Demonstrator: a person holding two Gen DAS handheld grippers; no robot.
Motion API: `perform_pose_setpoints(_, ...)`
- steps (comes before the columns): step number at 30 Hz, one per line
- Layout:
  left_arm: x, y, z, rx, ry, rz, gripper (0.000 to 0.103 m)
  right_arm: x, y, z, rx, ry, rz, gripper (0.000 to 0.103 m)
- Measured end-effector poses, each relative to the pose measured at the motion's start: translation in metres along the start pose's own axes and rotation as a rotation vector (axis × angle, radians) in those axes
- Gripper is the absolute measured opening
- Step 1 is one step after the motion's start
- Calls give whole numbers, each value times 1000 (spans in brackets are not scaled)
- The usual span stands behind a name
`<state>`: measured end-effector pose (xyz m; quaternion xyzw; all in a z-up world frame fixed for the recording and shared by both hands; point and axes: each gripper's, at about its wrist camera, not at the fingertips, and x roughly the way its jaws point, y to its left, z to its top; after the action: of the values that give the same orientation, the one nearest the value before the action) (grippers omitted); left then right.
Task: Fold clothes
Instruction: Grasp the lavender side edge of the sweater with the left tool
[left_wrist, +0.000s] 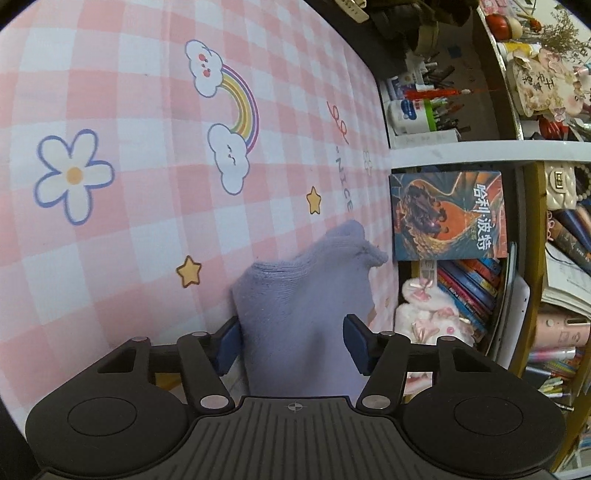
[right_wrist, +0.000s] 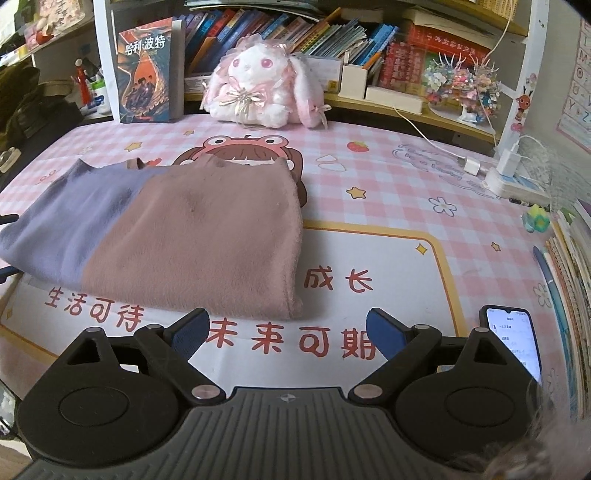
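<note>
A fuzzy garment lies folded on the pink checked desk mat (right_wrist: 388, 192), its brown-pink part (right_wrist: 207, 236) on top and its lavender part (right_wrist: 70, 221) to the left. In the left wrist view the lavender cloth (left_wrist: 306, 295) runs up between the blue pads of my left gripper (left_wrist: 291, 343), whose jaws stand apart on either side of it; a grip cannot be told. My right gripper (right_wrist: 288, 332) is open and empty, just in front of the garment's near edge.
A white and pink plush rabbit (right_wrist: 266, 85) and an upright book (right_wrist: 147, 74) stand at the back of the mat before a bookshelf. A lit phone (right_wrist: 513, 343) lies at the front right. A power strip with chargers (right_wrist: 513, 177) sits at the right.
</note>
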<state>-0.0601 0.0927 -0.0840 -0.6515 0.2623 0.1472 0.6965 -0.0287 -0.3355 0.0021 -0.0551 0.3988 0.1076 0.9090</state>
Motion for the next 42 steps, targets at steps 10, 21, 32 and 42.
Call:
perform_pose_setpoints(10,-12,-42,-8,346,-71,46,10,1,5,3,48,-5,-39,92)
perform_pose_setpoints(21,-9,4,26,235,-50,50,24,8,28,6,25,19,-9,92)
perform_pose_setpoints(32,-1,12,35,178,-31,-27,24,14,47,9,0,43,-10,92)
perform_pose_setpoints(42,1,15,41,167,-26,-17,14,22,52,17,12,54,-14,91)
